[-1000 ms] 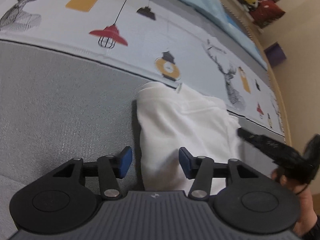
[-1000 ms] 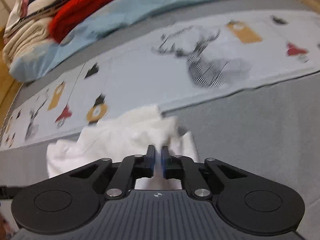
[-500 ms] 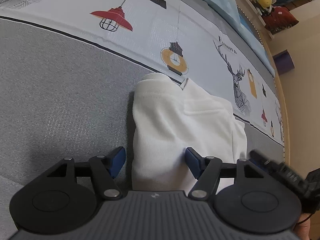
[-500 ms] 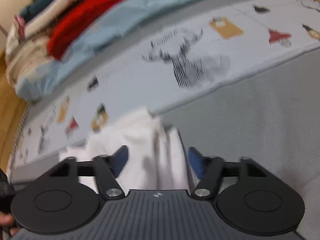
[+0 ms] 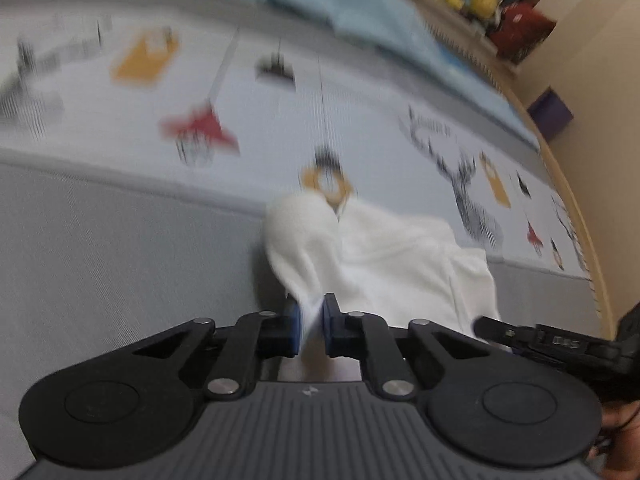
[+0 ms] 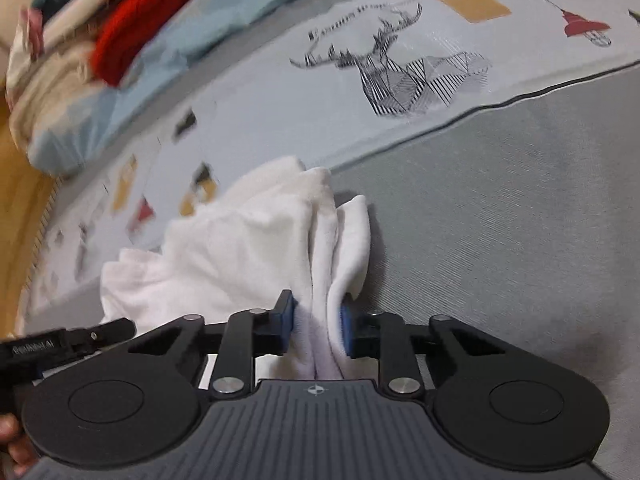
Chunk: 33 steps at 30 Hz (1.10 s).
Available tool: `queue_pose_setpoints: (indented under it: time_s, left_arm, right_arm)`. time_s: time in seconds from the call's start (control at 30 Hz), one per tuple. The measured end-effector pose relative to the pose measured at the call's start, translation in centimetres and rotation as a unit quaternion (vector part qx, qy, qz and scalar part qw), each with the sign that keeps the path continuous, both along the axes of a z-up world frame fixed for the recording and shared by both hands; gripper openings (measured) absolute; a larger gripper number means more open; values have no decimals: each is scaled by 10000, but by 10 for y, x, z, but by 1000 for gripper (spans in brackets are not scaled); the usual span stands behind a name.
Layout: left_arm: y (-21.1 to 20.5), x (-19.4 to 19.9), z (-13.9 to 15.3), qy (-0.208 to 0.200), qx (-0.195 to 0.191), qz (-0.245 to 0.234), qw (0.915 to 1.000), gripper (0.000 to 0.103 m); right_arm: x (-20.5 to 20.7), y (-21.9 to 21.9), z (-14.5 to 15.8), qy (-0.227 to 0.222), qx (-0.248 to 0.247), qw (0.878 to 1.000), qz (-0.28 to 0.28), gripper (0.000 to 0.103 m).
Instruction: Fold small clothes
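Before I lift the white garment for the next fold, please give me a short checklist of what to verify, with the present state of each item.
1. Left gripper has cloth between its fingers: ok, jaws closing on a thin edge of the white garment.
2. Right gripper has cloth between its fingers: ok, jaws closing on a thicker bunch of folds.
3. The two grips are on opposite sides of the garment: ok, each gripper appears at the edge of the other's view.
4. Garment lies flat: not ok, it is bunched and wrinkled.
5. Grey surface beside the garment is free: ok.
6. Each grip takes only the intended layer: cannot tell.
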<state>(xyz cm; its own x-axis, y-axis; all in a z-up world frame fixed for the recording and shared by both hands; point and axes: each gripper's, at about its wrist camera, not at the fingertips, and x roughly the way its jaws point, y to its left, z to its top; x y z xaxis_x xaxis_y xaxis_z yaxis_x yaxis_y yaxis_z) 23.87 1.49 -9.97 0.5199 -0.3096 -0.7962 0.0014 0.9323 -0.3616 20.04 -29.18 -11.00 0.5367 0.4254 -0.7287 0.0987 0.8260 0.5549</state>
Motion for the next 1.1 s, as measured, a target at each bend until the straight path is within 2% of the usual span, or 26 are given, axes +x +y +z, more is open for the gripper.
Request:
queue_pose_setpoints:
  time_s: [0.1,0.2,0.27,0.33,0.4,0.47,0.53,0.6,0.63,0.67,0.7,0.73,0.8,0.83,0.9,0.93,0.97,1.0,1.03,1.1]
  left_arm:
    - [12,-2,19,-519,90,221,9984,12]
    - [22,-3,24,-517,-97,331,9981,16]
    - [21,-7,27,-495,-126,186,9985,16]
    - [14,-10,29,-507,-77,-62,9987,16]
    - [4,-14,28,-456,-11,-419,9981,16]
    - [-8,-19,24,-363,165,-757,9963,20]
    - [-20,-23,11,-124,462,-1122,9925,23]
    - [-31,-29,-6,76,1118,-1346,9846,26]
    - [-34,-31,-7,21,1327,-1382,9815,30]
    - [-35,-34,-5,-51,1397,-1374,9806,36]
    - [-35,-36,0,-116,1394,-1337,9811,36]
    - [-35,-39,6,-199,1386,-1306,9815,35]
    - [-33,-48,20,-464,1372,-1342,9803,35]
    - [-33,-52,24,-552,1344,-1409,9793,35]
    - [-36,-58,18,-402,1398,-1600,9763,36]
    - [-40,-57,6,-83,1566,-1702,9728,37]
    - [-43,-58,-9,275,1769,-1819,9669,43]
    - [-43,-61,-14,299,1928,-1839,9634,49]
    - [-45,-65,-7,140,2079,-1777,9618,51]
    - [-42,-75,13,-144,2171,-1506,9644,52]
  right_arm:
    - [2,6,8,-324,228,9992,-14,24]
    - [5,10,7,-207,-296,9993,-136,31]
    - [2,4,9,-155,-624,9975,-301,31]
    - [-4,-2,21,-392,-843,9948,-421,31]
    - [-10,-4,34,-702,-860,9933,-328,31]
    - [-18,-3,44,-930,-767,9927,-58,31]
    - [-23,4,45,-967,-822,9910,420,31]
    - [-23,23,31,-638,-1439,9816,1077,32]
    - [-23,33,17,-324,-1924,9716,1339,32]
    - [-26,39,9,-219,-2241,9633,1462,32]
    - [-27,42,8,-288,-2396,9585,1515,32]
    - [-27,41,13,-369,-2349,9601,1471,31]
    - [-27,30,23,-464,-1920,9730,1196,31]
    - [-27,27,25,-489,-1801,9757,1151,31]
    - [-29,27,21,-373,-2080,9688,1297,31]
    - [-29,32,11,-155,-2375,9607,1432,32]
    - [-31,35,4,-5,-2571,9537,1563,42]
    - [-34,36,3,-26,-2691,9500,1586,47]
    - [-36,38,8,-124,-2740,9486,1576,47]
    - [-44,37,23,-393,-2816,9492,1346,47]
